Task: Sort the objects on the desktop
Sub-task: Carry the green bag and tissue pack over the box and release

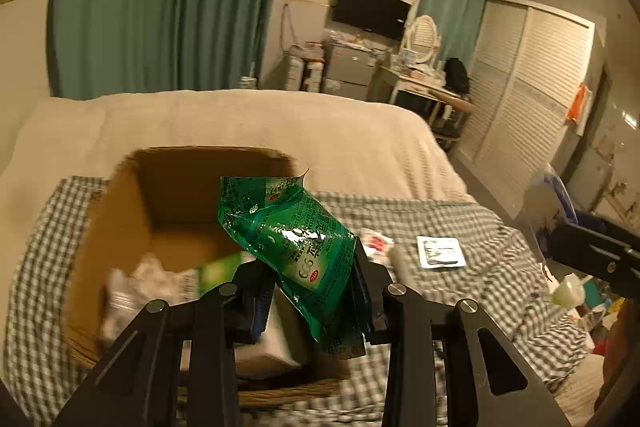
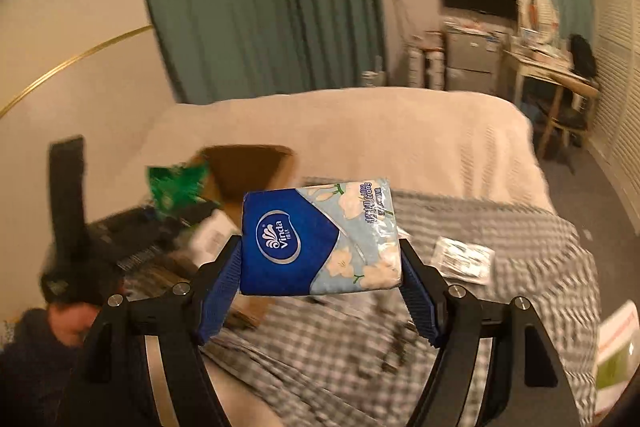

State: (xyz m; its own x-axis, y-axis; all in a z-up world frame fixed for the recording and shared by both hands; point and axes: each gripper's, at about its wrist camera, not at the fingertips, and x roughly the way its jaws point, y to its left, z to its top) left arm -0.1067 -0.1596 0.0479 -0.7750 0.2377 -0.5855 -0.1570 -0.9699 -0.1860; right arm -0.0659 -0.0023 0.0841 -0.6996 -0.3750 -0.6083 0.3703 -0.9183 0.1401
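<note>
My left gripper is shut on a green foil sachet pack and holds it above the near right corner of an open cardboard box. The box holds white packets and a green-and-white carton. My right gripper is shut on a blue Vinda tissue pack, held above the checked cloth. In the right wrist view the box and the green sachet pack show at the left, with the left gripper under the sachet.
A white blister sheet and a red-and-white packet lie on the checked cloth right of the box. A beige blanket covers the bed behind. Clutter lies at the right edge. A white sachet lies right of the tissue pack.
</note>
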